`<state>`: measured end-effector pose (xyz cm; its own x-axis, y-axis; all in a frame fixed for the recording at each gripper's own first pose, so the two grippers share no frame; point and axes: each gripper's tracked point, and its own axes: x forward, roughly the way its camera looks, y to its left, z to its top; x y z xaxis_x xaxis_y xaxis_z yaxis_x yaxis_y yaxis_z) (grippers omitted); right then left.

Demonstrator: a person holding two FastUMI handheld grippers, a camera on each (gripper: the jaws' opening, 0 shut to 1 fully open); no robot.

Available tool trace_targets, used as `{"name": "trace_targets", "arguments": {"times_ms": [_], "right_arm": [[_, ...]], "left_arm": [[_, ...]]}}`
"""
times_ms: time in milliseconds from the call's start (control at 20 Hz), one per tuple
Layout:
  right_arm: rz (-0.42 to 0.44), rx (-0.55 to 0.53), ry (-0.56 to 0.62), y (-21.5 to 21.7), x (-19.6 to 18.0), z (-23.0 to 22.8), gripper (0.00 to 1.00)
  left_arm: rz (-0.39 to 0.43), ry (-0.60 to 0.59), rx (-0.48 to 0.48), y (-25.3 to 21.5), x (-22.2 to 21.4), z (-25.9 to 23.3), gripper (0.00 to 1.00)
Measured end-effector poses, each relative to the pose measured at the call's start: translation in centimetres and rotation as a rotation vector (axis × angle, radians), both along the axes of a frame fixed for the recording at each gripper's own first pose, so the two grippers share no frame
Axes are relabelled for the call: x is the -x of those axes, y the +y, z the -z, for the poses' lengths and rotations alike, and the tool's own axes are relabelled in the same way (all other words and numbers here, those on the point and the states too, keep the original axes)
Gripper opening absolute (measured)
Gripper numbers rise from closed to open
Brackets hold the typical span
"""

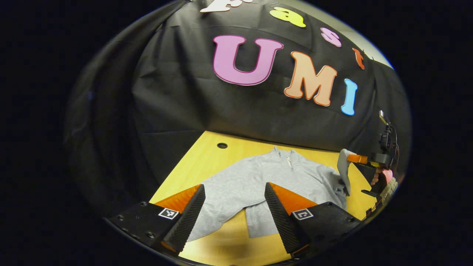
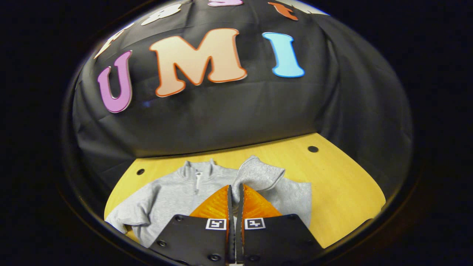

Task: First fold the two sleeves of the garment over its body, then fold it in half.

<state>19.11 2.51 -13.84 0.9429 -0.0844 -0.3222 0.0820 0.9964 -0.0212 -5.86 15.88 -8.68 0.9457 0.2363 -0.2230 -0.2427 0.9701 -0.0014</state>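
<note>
Garment: grey zip-neck sweatshirt (image 1: 281,177) flat on yellow table (image 2: 343,192).
Left gripper (image 1: 234,201): jaws spread, above it.
Right gripper (image 2: 235,195): jaws pinching lifted sleeve (image 2: 258,175).
Writing: none readable on garment.

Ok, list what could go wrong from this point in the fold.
1. The right gripper pinches just the cuff of the lifted sleeve; it may slip out and drop short of the sweatshirt's body.
2. The left gripper hangs open above the other sleeve, pinning nothing, so pulling may drag the sweatshirt across the table.
</note>
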Motion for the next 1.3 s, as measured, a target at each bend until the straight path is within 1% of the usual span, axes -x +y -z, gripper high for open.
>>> {"name": "trace_targets", "arguments": {"times_ms": [150,300,400,500,700,800,900,1000,1100,1200,1300], "right_arm": [[-0.083,-0.022,-0.006,6.0,-1.8,-0.1,0.04],[-0.185,-0.041,-0.010,12.5,-3.6,0.4,0.03],[-0.278,-0.049,-0.006,18.8,-4.7,1.2,0.04],[-0.358,-0.059,0.007,24.0,-5.3,2.3,0.04],[-0.443,-0.027,0.059,29.8,-6.5,6.6,0.04],[-0.460,-0.014,0.084,31.0,-7.2,9.6,0.04],[-0.457,0.026,0.115,31.6,-8.0,12.0,0.04],[-0.479,0.075,0.143,31.8,-7.6,13.4,0.04],[-0.490,0.098,0.175,32.3,-7.7,15.6,0.06],[-0.506,0.093,0.204,32.7,-6.9,16.6,0.10],[-0.536,0.069,0.234,33.5,-6.1,17.2,0.19]], "left_arm": [[-0.039,0.015,-0.010,2.0,1.6,0.8,0.95],[-0.071,0.032,0.014,3.8,3.1,2.0,0.95],[-0.110,0.043,0.017,5.5,4.1,2.6,0.95],[-0.147,0.042,0.030,7.3,5.2,3.5,0.95],[-0.216,0.074,0.059,10.2,7.1,6.7,0.95],[-0.240,0.098,0.079,11.1,7.3,8.2,0.95],[-0.258,0.138,0.118,11.9,7.8,10.5,0.95],[-0.287,0.165,0.142,12.5,8.4,12.3,0.95],[-0.313,0.184,0.150,13.3,8.6,13.6,0.95],[-0.331,0.211,0.146,13.7,9.0,14.7,0.96],[-0.344,0.241,0.158,14.0,9.1,16.0,0.96]]}}
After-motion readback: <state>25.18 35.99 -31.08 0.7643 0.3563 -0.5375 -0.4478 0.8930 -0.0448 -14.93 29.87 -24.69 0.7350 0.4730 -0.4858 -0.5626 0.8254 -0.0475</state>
